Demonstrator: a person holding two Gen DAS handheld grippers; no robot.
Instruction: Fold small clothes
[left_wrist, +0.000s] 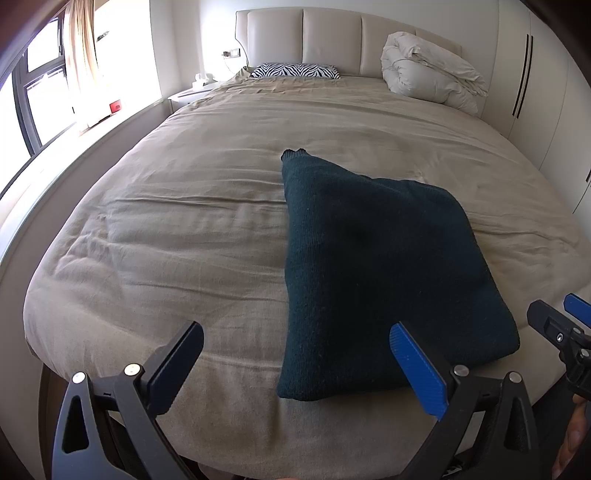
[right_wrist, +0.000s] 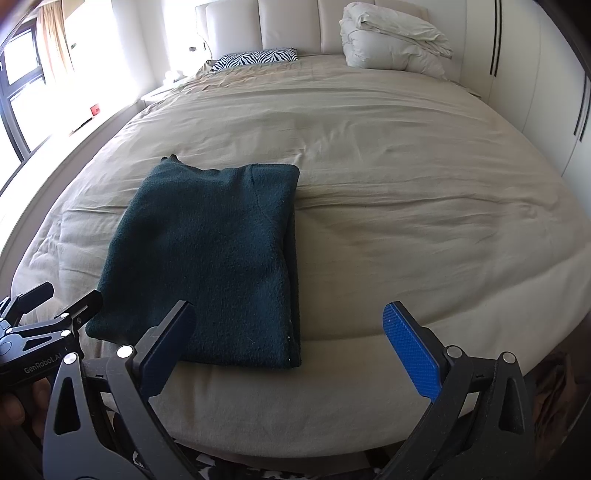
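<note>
Folded dark sweater (right_wrist: 210, 258) lies just beyond both wide-spread tools, untouched.

One dark green folded garment (left_wrist: 373, 258) lies on one bed (left_wrist: 184, 221) under a beige cover. At the head sit one zebra-striped pillow (left_wrist: 295, 71) and one rolled white duvet (left_wrist: 428, 70). Two grippers are out: the left gripper (left_wrist: 295, 354) and the right gripper (right_wrist: 291, 336), each with two fingers spread wide, gripping nothing. One small red object (left_wrist: 115, 106) sits on the window ledge.
</note>
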